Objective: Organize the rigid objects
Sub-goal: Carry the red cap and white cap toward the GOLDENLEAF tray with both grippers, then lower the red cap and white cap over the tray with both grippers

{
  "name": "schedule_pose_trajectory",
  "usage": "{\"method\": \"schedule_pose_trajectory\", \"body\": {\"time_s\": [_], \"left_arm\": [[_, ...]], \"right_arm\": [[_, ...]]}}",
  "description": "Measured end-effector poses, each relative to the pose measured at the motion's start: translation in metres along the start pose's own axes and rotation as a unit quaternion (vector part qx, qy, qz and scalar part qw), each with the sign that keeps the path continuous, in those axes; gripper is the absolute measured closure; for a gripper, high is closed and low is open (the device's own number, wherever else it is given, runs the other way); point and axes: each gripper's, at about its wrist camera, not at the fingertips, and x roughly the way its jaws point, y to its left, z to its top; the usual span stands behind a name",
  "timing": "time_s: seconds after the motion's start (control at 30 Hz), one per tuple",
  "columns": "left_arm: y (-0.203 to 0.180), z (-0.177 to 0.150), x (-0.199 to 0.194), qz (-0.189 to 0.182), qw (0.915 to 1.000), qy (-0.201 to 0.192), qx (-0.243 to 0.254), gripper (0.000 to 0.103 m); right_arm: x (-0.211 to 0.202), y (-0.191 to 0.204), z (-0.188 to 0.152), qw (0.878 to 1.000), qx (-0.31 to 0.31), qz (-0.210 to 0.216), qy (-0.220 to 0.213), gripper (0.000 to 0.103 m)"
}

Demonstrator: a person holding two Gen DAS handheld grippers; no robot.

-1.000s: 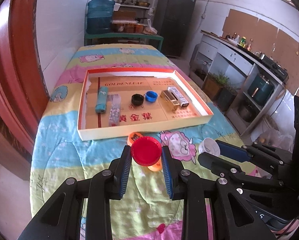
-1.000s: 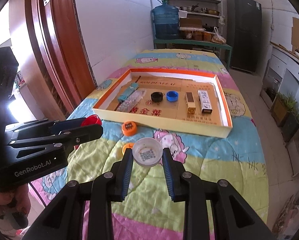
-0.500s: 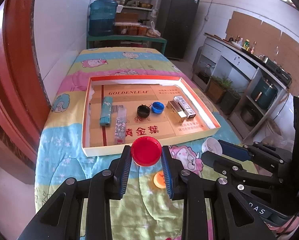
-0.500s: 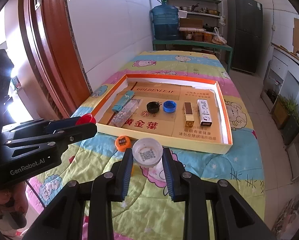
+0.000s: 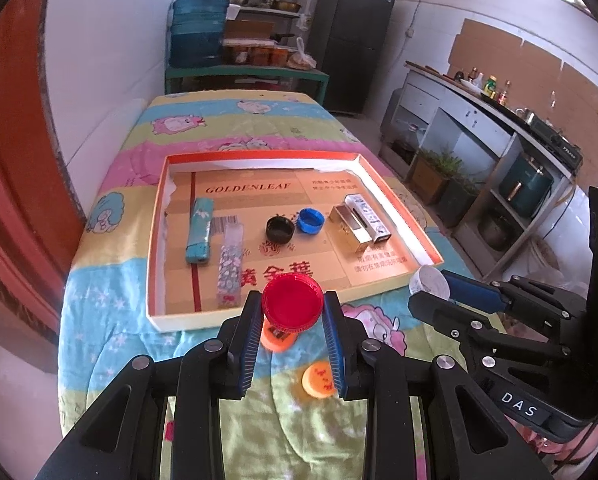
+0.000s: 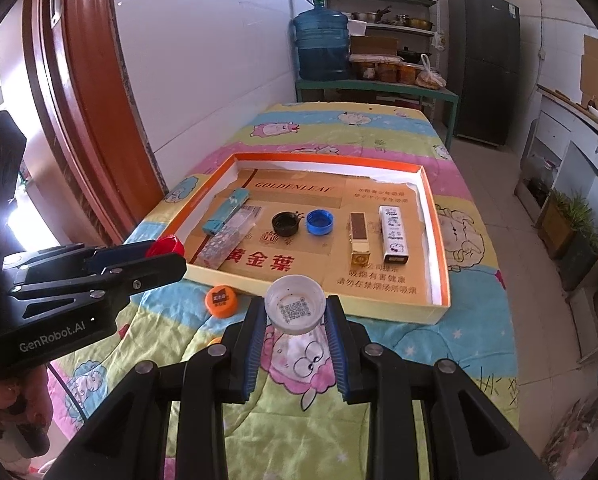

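Observation:
My left gripper (image 5: 293,316) is shut on a red cap (image 5: 292,302) and holds it above the near edge of the shallow orange-rimmed box (image 5: 259,156). My right gripper (image 6: 296,318) is shut on a white cap (image 6: 295,308) with a QR code inside, just short of the box's near wall (image 6: 339,308). In the box lie a teal bar (image 5: 198,229), a clear packet (image 5: 230,258), a black cap (image 5: 280,228), a blue cap (image 5: 310,221), a gold box (image 5: 347,226) and a white box (image 5: 367,218).
Two orange caps lie on the patterned cloth in front of the box, one (image 5: 277,338) under my left gripper, one (image 5: 318,378) nearer. The first also shows in the right wrist view (image 6: 220,300). A red door frame (image 6: 83,100) stands left, counters (image 5: 479,120) right.
Both grippers have risen and moved forward toward the box, each keeping its cap. The orange caps now sit lower and nearer in both views.

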Motion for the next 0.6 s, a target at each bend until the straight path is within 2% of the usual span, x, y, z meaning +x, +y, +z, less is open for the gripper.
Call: {"method": "schedule_pose_trajectory", "body": {"time_s": [0.6], "left_arm": [[-0.008, 0.032, 0.037, -0.004, 0.9999, 0.011, 0.010, 0.072]], "right_arm": [[0.028, -0.019, 0.022, 1.000, 0.005, -0.005, 0.004, 0.073]]}}
